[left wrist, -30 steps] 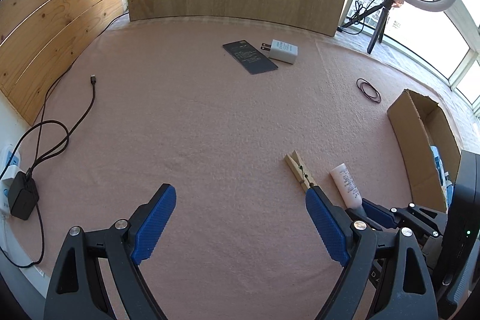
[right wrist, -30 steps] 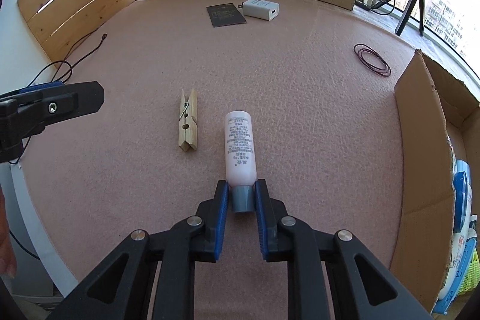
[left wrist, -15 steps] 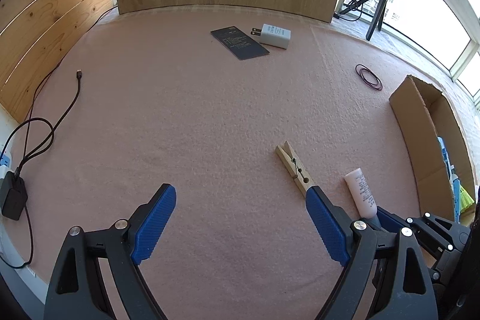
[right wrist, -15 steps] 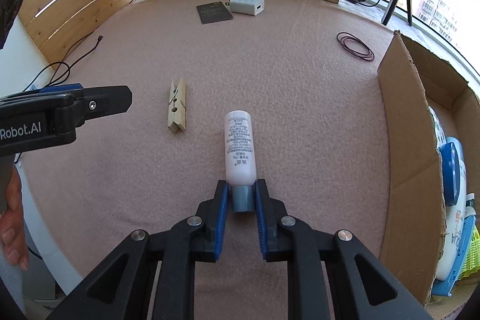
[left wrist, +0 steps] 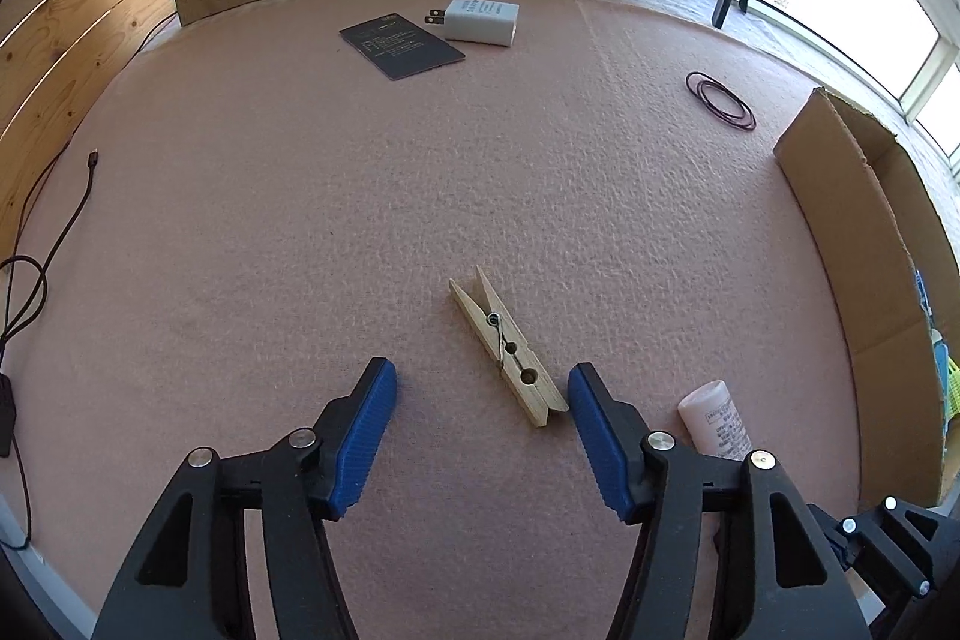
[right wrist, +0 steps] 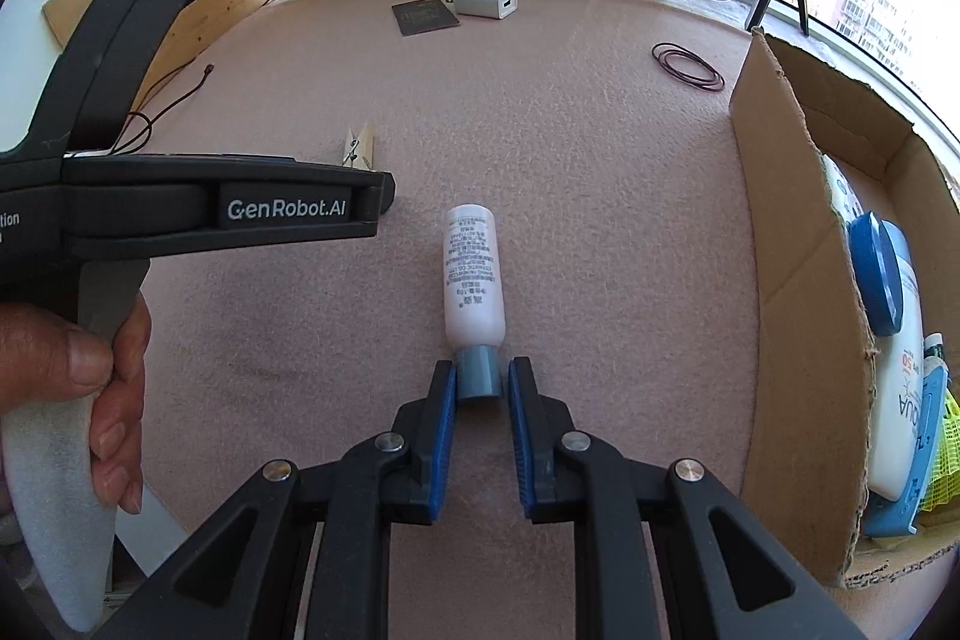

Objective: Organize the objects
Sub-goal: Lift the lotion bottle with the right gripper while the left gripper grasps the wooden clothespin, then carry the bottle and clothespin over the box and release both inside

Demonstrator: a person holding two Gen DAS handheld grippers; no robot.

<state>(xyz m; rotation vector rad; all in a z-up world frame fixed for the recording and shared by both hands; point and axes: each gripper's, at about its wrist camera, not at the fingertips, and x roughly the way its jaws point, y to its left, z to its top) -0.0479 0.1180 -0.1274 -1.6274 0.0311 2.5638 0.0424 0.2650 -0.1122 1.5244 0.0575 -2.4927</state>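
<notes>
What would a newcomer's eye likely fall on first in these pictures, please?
Probably the small white tube lying on the pink felt mat, its grey cap between the slightly parted fingers of the right hand-held gripper. Next, the wooden clothespin just ahead of the open left hand-held gripper. At the right stands a cardboard box holding bottles.

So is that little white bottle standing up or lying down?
Lying down. The white bottle rests on its side on the pink mat, its grey cap pointing toward the right gripper, whose open fingers flank the cap.
</notes>
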